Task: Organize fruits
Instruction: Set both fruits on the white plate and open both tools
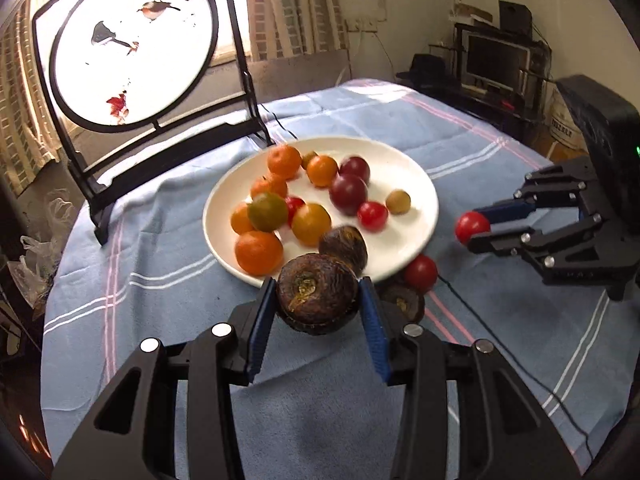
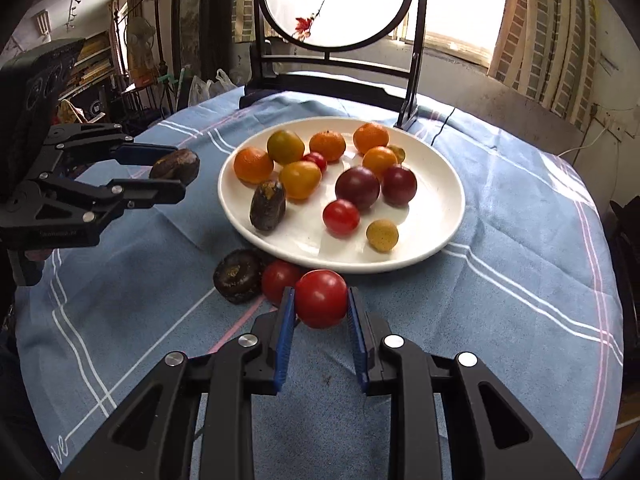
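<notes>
A white plate point(image 1: 408, 168) point(image 2: 436, 184) on the blue cloth holds several oranges, plums, small tomatoes and one dark brown fruit point(image 1: 344, 246) point(image 2: 268, 205). My left gripper point(image 1: 318, 300) point(image 2: 176, 174) is shut on a dark brown fruit point(image 1: 316, 292) point(image 2: 176, 164), held above the cloth at the plate's near-left rim. My right gripper point(image 2: 321, 300) point(image 1: 474, 226) is shut on a red tomato point(image 2: 321, 298) point(image 1: 472, 226), held just off the plate's rim. Another brown fruit point(image 2: 238, 276) point(image 1: 404, 302) and a red tomato point(image 2: 278, 280) point(image 1: 420, 273) lie on the cloth beside the plate.
A black-framed round screen with painted birds point(image 1: 132, 44) point(image 2: 336, 0) stands on the table behind the plate. A thin black cable point(image 1: 500, 344) runs across the cloth. The round table's edge drops off to a cluttered room on all sides.
</notes>
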`<move>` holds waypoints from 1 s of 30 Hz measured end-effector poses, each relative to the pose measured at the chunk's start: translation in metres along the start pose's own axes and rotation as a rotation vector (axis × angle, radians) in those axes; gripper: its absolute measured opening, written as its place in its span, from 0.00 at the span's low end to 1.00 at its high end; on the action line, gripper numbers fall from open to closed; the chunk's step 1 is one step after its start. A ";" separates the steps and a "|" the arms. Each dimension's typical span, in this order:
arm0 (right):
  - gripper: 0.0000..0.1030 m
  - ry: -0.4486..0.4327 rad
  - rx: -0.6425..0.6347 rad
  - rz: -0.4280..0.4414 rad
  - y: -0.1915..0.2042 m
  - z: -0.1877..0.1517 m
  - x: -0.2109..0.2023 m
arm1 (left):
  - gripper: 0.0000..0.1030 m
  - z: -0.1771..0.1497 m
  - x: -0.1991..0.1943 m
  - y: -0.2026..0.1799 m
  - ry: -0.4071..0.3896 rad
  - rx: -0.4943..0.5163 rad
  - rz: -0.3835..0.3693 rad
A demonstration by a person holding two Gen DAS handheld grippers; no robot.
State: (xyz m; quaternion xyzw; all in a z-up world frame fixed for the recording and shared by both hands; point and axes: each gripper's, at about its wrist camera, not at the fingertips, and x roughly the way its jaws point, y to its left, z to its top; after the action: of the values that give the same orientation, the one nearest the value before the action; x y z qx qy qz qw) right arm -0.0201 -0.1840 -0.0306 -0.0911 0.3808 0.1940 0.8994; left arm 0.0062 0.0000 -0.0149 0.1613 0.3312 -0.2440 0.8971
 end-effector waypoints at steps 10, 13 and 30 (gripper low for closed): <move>0.25 -0.228 0.073 -0.016 -0.020 0.072 -0.029 | 0.40 0.079 0.001 0.011 -0.146 -0.142 0.180; 0.25 -0.256 0.133 -0.003 -0.035 0.089 -0.017 | 0.40 0.087 0.020 0.015 -0.139 -0.178 0.199; 0.25 -0.209 0.203 -0.037 -0.029 0.100 0.053 | 0.40 0.069 0.077 0.020 -0.026 -0.251 0.258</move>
State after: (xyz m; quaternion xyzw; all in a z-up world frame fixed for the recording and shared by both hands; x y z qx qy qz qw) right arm 0.0909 -0.1646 0.0005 0.0142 0.3008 0.1461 0.9423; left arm 0.1037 -0.0407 -0.0139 0.0861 0.3241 -0.0857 0.9382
